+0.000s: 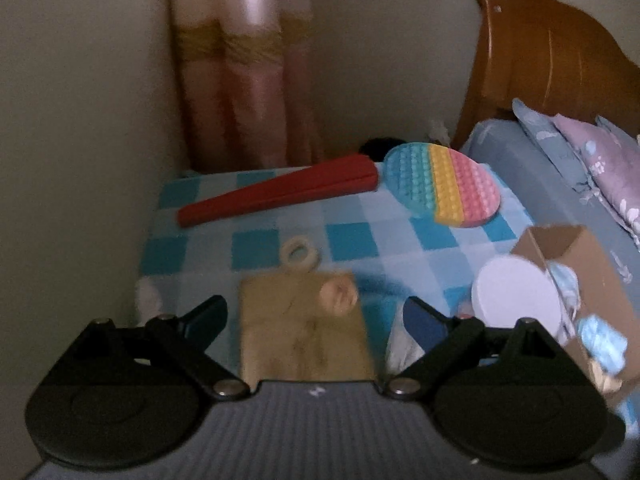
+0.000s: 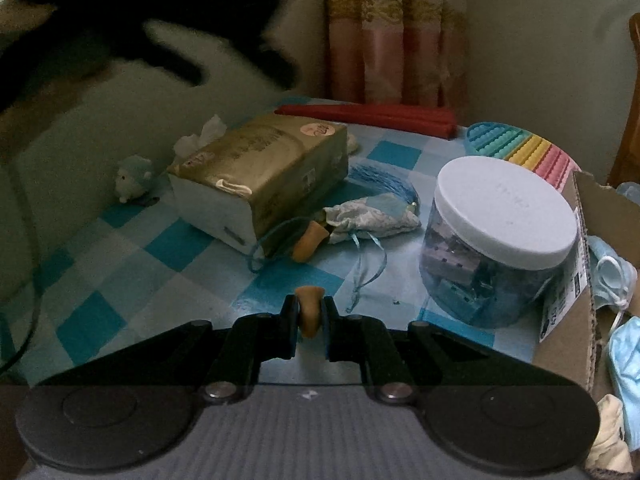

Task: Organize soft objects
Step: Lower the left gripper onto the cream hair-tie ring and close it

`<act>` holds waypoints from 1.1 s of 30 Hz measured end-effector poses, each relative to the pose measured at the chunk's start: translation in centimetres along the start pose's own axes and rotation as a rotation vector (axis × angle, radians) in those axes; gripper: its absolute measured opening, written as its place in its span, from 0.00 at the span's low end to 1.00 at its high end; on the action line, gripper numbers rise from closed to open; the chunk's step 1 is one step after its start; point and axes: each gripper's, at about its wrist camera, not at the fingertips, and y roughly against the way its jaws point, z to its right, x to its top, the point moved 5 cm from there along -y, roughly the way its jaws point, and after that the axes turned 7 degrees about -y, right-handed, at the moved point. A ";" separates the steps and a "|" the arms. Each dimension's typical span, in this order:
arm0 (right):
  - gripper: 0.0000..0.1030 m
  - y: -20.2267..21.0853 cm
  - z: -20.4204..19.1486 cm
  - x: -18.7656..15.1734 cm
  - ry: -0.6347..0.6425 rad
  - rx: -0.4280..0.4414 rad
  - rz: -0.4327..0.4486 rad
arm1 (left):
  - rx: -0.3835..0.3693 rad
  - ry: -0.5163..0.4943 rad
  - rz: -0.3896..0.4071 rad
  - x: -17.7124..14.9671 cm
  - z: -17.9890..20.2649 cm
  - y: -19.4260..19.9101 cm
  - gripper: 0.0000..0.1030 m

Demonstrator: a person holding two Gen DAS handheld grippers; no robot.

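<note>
- Our right gripper [image 2: 309,322] is clenched on a small orange foam earplug [image 2: 310,312], held just above the near edge of the table with the blue-and-white checked cloth [image 2: 120,280].
- Our left gripper [image 1: 316,320] hangs released, its jaws spread wide with nothing pressed between them, above the gold-wrapped tissue pack [image 1: 304,332].
- A second orange foam earplug [image 2: 308,242] lies mid-table, touching the near corner of the tissue pack [image 2: 260,176] and a small pale drawstring pouch [image 2: 372,218].
- A clear plastic jar with a white lid [image 2: 504,216] stands at the right edge, just beside an open cardboard box [image 2: 576,320] holding light blue face masks [image 2: 628,352].
- A red folded fan [image 1: 280,192] and a rainbow silicone bubble pad [image 1: 444,184] lie along the far edge.
</note>
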 end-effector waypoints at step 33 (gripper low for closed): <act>0.14 0.3 1.4 0.0 -0.050 0.021 0.016 | 0.011 0.045 -0.381 4.6 -2.6 -17.4 0.51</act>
